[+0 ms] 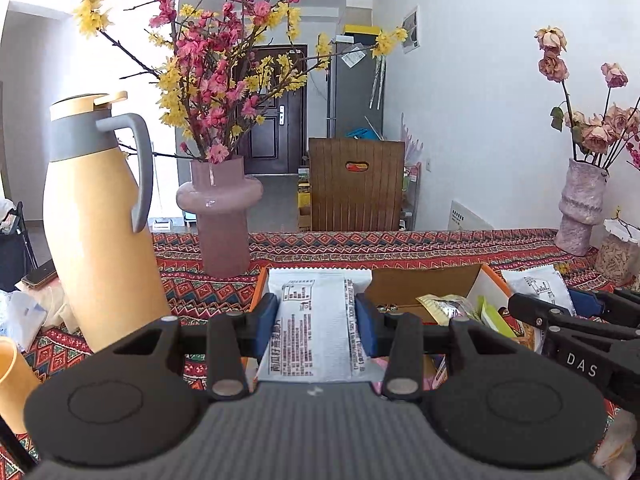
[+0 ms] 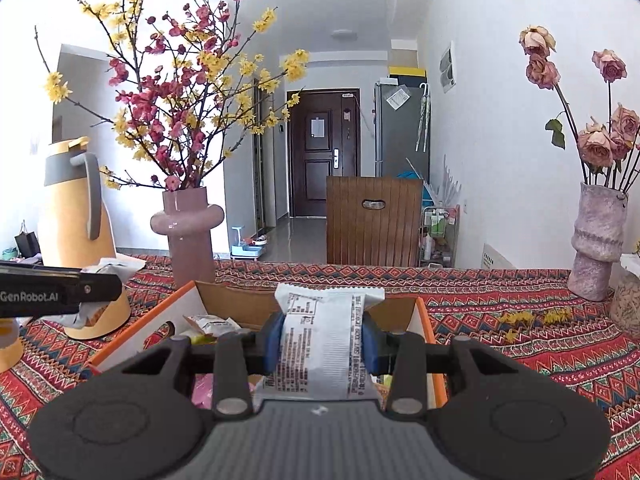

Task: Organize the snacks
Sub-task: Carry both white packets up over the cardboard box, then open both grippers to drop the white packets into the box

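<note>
Claws (image 1: 316,322) (image 2: 322,346) grip packets (image 1: 314,328) (image 2: 324,344) above box (image 2: 430,332).

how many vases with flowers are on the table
2: the smooth pink vase with red and yellow blossoms stands beside the yellow jug; the rough pale vase of dried roses stands at the far right.

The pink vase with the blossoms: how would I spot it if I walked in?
Find the table with the red patterned cloth. Toward its far edge, between the tall yellow jug and the orange-rimmed snack box, stands the pink vase. Unlike the rough, pale vase of faded roses on the far right, it is smooth and glossy, with a fat ring around its neck.
</note>
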Motion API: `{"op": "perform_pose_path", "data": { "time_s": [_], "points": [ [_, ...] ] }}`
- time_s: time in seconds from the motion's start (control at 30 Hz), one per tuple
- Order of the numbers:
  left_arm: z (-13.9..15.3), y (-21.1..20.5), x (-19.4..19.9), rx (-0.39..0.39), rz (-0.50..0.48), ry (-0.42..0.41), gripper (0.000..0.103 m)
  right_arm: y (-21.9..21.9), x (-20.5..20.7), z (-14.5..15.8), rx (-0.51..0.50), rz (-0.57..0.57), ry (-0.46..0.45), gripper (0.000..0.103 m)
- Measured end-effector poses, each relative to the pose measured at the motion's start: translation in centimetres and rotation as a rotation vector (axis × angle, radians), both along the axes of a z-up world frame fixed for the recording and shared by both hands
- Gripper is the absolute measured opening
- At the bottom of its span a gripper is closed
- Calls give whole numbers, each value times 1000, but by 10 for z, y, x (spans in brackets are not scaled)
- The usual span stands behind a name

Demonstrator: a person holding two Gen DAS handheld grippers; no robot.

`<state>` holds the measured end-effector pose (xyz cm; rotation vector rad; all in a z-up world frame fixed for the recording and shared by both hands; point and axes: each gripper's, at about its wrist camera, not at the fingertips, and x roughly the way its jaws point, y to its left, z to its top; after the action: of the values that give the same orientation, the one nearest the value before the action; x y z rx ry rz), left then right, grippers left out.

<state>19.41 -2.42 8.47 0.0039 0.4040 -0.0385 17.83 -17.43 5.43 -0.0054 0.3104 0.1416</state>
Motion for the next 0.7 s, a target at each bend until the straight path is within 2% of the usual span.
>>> {"op": "perform_pose_path", "data": {
  "time_s": [0.33,0.53,0.7],
  "points": [
    [-2,-1,36,-4,33,-11,43,9,39,-4,1,5,7,38],
    [-34,-6,52,30,60,-17,43,3,52,-26,27,2,40,38],
    [-55,-4,59,53,27,8,43,-2,62,-40,35,3,94,38]
  ]
}}
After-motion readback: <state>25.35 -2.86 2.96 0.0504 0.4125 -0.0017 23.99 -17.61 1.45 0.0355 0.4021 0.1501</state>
